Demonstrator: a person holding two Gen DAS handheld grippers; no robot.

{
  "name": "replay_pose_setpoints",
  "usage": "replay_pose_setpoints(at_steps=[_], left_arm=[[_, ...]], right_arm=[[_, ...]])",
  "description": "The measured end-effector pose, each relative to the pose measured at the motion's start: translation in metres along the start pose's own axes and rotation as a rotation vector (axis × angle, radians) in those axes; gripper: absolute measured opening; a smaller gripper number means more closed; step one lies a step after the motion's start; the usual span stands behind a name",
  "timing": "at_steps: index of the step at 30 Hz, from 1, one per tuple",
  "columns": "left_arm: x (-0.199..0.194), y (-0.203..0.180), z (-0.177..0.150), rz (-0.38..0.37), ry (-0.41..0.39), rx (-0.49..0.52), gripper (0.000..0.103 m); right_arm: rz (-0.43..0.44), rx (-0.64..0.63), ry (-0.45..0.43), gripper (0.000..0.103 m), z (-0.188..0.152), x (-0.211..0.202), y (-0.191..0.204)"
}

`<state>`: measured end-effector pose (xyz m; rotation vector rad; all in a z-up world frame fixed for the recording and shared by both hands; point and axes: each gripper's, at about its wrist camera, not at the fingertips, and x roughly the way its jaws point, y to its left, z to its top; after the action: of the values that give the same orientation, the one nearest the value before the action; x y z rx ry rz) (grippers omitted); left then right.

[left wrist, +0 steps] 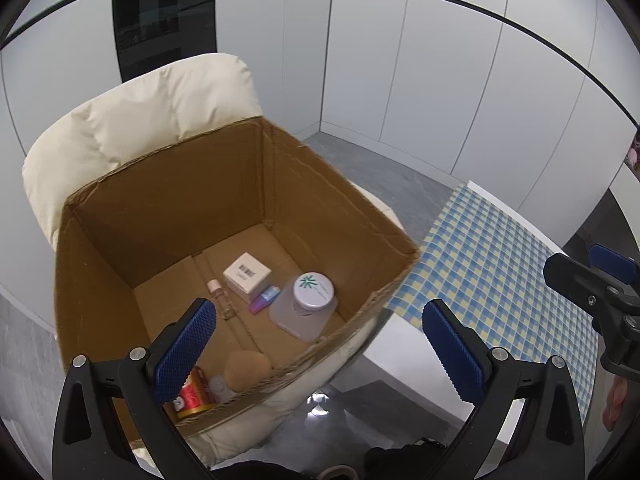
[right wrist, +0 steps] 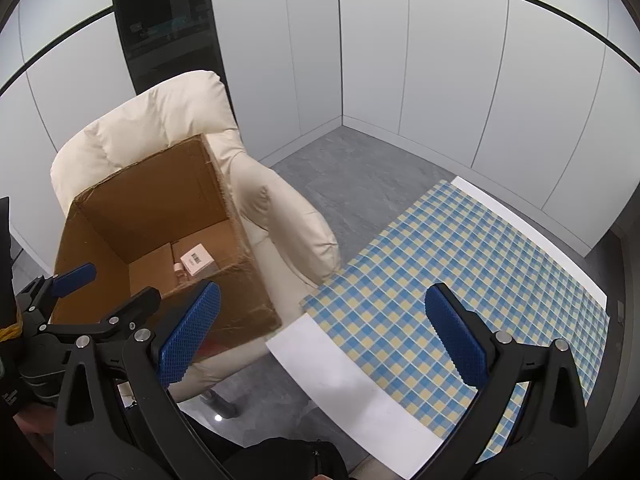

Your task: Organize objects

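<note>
The left gripper [left wrist: 320,344] is hovering above the near rim of the box [left wrist: 100,280], its jaws standing wide apart and holding nothing. The box is sitting on the seat of a cream armchair [left wrist: 160,108] and is open at the top.

Inside, on the box floor, a white carton [left wrist: 247,276] with a barcode is lying near the middle. Just beside it, a small vial [left wrist: 221,298] with a pink cap is lying flat, and a purple and blue tube [left wrist: 263,299] is resting between the carton and a clear jar [left wrist: 304,310] with a white lid; its green print is too small to read. A tan round thing [left wrist: 247,368] is sitting against the near wall; what it is cannot be told. A red can [left wrist: 194,394] is partly hiding behind the left finger pad [left wrist: 184,354], and a pale clear object beside it is too covered to identify.

The right gripper [right wrist: 320,338] is hanging over the gap between the armchair and the table [right wrist: 352,392], jaws likewise spread open and empty. A blue and yellow checked cloth [right wrist: 460,264] is covering most of the table. From this view the near wall of the box is hiding most of its contents; only the carton and the vial's cap are showing. The person's dark clothing is showing at the bottom edge of both views, cut off.
</note>
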<state>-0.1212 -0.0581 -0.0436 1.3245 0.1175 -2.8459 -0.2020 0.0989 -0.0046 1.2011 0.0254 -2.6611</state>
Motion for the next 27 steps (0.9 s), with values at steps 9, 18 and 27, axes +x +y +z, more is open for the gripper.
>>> replay_pose_setpoints(at_steps=[9,18,27], left_arm=[[0.003,-0.03,0.004,-0.036,0.007,0.042,0.103],[0.001,-0.065,0.004,-0.073,0.008,0.097,0.103],[0.002,-0.083,0.001,-0.077,0.017,0.136,0.103]], right_arm=[[-0.037,0.05,0.001,0.103,-0.008,-0.008,-0.032],[-0.076,0.105,0.01,0.103,-0.017,-0.016,-0.065],[-0.112,0.173,0.003,0.103,-0.025,-0.026,-0.096]])
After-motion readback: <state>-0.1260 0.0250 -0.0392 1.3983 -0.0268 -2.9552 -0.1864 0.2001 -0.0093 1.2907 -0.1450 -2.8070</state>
